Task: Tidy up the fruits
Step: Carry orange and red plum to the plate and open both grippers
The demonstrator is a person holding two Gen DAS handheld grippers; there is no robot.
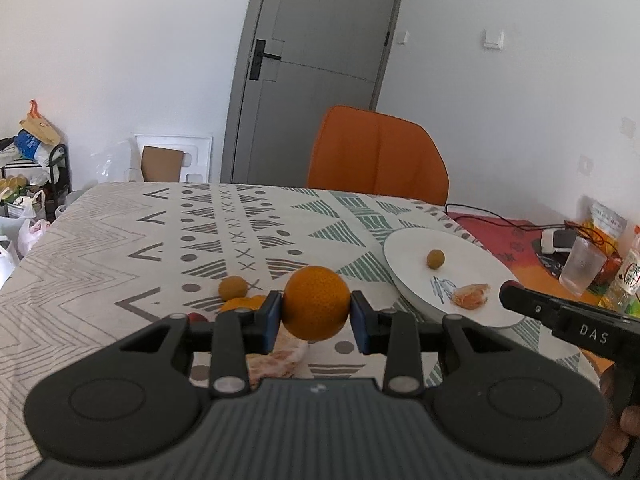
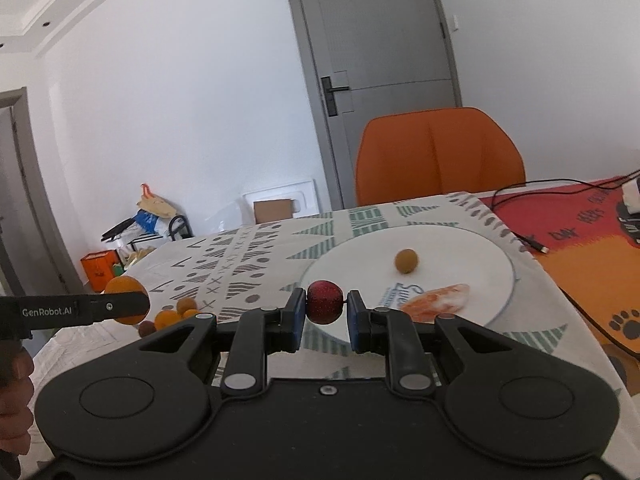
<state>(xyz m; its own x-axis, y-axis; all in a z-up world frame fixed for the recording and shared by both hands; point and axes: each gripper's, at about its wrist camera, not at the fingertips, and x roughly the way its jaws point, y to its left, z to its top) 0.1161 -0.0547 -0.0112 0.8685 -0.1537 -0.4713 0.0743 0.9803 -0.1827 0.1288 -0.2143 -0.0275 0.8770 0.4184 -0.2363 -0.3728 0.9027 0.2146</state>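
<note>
My left gripper [image 1: 316, 309] is shut on an orange [image 1: 316, 304], held above the patterned tablecloth. My right gripper [image 2: 325, 307] is shut on a small red fruit [image 2: 325, 301], held at the near edge of the white plate [image 2: 472, 248]. The plate holds a small brown round fruit [image 2: 406, 261] and a peeled orange segment [image 2: 438, 298]. In the left wrist view the plate [image 1: 416, 248] lies to the right, with the right gripper [image 1: 510, 290] over its near edge. Several small fruits [image 2: 176, 314] lie on the cloth near the left gripper [image 2: 132, 305].
An orange chair [image 2: 438, 152] stands behind the table. A red and orange mat [image 2: 580, 232] with a cable lies right of the plate. A plastic cup [image 1: 580, 266] and a bottle [image 1: 626, 276] stand at the far right. Peeled segments [image 1: 280, 360] lie under the left gripper.
</note>
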